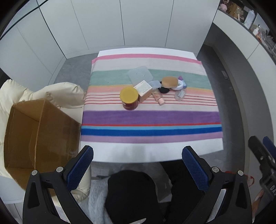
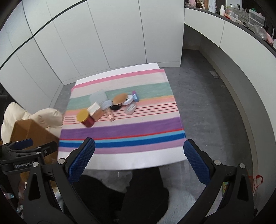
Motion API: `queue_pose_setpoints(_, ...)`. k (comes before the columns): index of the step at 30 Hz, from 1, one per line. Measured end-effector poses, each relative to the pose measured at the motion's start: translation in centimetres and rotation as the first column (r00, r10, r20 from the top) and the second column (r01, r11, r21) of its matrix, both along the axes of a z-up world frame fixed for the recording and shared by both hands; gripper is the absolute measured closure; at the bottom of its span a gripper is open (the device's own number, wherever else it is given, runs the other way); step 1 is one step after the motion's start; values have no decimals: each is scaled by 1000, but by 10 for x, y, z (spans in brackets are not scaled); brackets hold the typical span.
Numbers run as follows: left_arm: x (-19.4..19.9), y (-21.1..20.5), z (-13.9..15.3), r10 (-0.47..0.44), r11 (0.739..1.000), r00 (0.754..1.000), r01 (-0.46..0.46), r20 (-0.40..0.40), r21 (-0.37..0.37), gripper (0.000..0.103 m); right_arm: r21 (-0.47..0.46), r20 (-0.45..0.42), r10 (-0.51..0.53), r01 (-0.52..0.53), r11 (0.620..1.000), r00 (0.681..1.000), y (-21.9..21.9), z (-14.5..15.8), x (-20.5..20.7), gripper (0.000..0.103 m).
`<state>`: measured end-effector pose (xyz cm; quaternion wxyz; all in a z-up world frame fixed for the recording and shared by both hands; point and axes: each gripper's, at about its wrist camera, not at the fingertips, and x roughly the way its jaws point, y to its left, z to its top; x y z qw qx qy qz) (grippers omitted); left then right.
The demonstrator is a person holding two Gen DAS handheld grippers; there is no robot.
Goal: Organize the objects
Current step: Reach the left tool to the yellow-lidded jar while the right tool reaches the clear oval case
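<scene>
A cluster of small objects lies mid-table on a striped cloth [image 1: 151, 118]: a red jar with a yellow lid [image 1: 129, 98], a tan carton [image 1: 144, 91], a clear lidded container [image 1: 140, 74], a pink tube [image 1: 158, 97], a tan sponge [image 1: 170, 81], a black puff [image 1: 163, 90], a white round tin [image 1: 178, 85] and a clear packet [image 1: 180, 94]. The same jar [image 2: 85, 118] and carton [image 2: 95, 111] show in the right wrist view. My left gripper [image 1: 137, 153] is open and empty before the table's near edge. My right gripper [image 2: 139, 148] is open and empty, also short of the objects.
An open cardboard box [image 1: 38, 134] stands left of the table beside a cream padded jacket [image 1: 51, 93]. White cabinet doors [image 1: 120, 25] stand behind. A cluttered counter [image 2: 241, 15] curves along the right. Grey floor [image 2: 215, 112] surrounds the table. Black-clad legs [image 1: 131, 194] are below.
</scene>
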<state>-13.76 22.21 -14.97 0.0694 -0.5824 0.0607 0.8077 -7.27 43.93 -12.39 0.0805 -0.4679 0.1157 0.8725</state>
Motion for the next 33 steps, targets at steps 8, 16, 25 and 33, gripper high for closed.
queue_pose_setpoints(8,-54,1,-59,22,999,999,-23,-28,-28,0,-123,-65,26,-34,992,998,29,-52,-42,0)
queue_pose_setpoints(16,-114,6,-130,-10,1000,999,9,-42,-16,1,38,1,87,-87,995,996,32,-122,-112,0)
queue_pose_setpoints(25,-144,-1,-188,10,1000,1000,-9,16,-23,1,140,31,356,-357,924,934,8,-206,-189,0)
queue_pose_setpoints(33,-157,-5,-204,-5,1000,1000,5,-1,-1,1,187,48,534,-532,826,844,-11,-243,-216,25)
